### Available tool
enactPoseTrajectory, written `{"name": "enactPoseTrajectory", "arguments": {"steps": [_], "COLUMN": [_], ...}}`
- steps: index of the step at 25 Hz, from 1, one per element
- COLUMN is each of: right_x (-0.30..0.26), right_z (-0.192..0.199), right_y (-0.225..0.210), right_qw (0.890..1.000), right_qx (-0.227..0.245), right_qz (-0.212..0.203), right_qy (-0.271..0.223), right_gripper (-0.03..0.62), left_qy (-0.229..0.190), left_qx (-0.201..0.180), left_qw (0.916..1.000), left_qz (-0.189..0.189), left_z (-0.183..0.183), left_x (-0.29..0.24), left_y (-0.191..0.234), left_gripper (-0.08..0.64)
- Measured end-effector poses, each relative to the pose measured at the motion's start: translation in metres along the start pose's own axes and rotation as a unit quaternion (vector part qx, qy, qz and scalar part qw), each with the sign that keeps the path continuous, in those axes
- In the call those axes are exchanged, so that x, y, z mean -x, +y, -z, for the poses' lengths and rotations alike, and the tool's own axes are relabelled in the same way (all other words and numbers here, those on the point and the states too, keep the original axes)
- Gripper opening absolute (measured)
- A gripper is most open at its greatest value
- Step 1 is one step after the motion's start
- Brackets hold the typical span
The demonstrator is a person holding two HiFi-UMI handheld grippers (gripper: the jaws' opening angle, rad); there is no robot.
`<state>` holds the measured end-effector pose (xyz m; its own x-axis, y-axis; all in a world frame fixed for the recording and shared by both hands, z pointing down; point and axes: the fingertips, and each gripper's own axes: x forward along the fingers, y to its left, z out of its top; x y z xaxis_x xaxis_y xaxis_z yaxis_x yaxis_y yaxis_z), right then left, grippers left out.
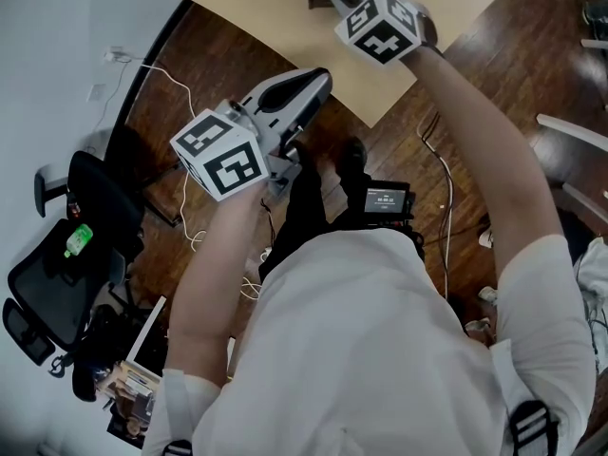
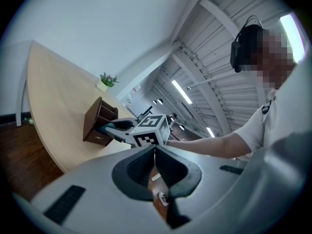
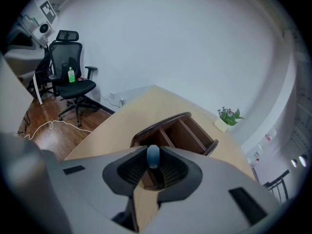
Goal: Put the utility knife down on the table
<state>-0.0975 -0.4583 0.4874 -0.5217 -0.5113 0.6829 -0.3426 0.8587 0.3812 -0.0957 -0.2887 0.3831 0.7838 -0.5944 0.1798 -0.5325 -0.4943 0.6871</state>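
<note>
Over the table (image 3: 122,121), utility knife (image 3: 153,155) pinched in right tool (image 3: 154,168), left tool (image 2: 155,152) pressed together.

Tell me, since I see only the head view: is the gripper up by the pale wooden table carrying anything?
Observer: Yes. The right gripper view shows the right gripper shut on a blue-grey utility knife, its rounded end between the jaws.
Operator: What is the dark box beside it?
Observer: A dark brown wooden desk organiser with open compartments, standing on the pale wooden table.
Operator: And the other gripper?
Observer: The left gripper has its jaws together, nothing between them.
</note>
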Motion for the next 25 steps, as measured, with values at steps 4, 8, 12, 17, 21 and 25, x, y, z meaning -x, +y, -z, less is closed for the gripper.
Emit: {"name": "enactPoseTrajectory", "arguments": {"steps": [4, 8, 12, 17, 21, 25], "right_x": [-0.005, -0.001, 0.009, 0.025, 0.038, 0.051], "right_z": [0.007, 0.006, 0.0, -0.005, -0.004, -0.008], "right_y": [0.007, 0.006, 0.002, -0.004, -0.007, -0.008], "right_qw": [1.0, 0.999, 0.998, 0.998, 0.996, 0.993], "right_qx": [-0.013, -0.034, -0.058, -0.069, -0.093, -0.115], "right_qz": [-0.018, -0.028, -0.023, -0.009, -0.003, 0.001], "right_qy": [0.018, 0.018, 0.013, 0.001, -0.008, -0.03], "right_gripper": [0.072, 0.091, 0.202, 0.204, 0.204, 0.203], "left_qy": [0.0, -0.006, -0.01, -0.012, -0.013, -0.012], "left_qx": [0.004, 0.003, 0.0, -0.002, -0.001, -0.002], "left_qw": [1.0, 1.0, 0.9999, 0.9999, 0.9999, 0.9998], "left_qz": [0.0, -0.001, 0.002, 0.006, 0.011, 0.014], "left_z": [0.0, -0.002, -0.006, -0.009, -0.009, -0.009], "left_x": [0.002, 0.002, 0.003, 0.003, 0.002, 0.002], "left_y": [0.0, 0.0, -0.003, -0.007, -0.008, -0.008], "left_gripper": [0.003, 0.002, 0.003, 0.003, 0.003, 0.003]}}
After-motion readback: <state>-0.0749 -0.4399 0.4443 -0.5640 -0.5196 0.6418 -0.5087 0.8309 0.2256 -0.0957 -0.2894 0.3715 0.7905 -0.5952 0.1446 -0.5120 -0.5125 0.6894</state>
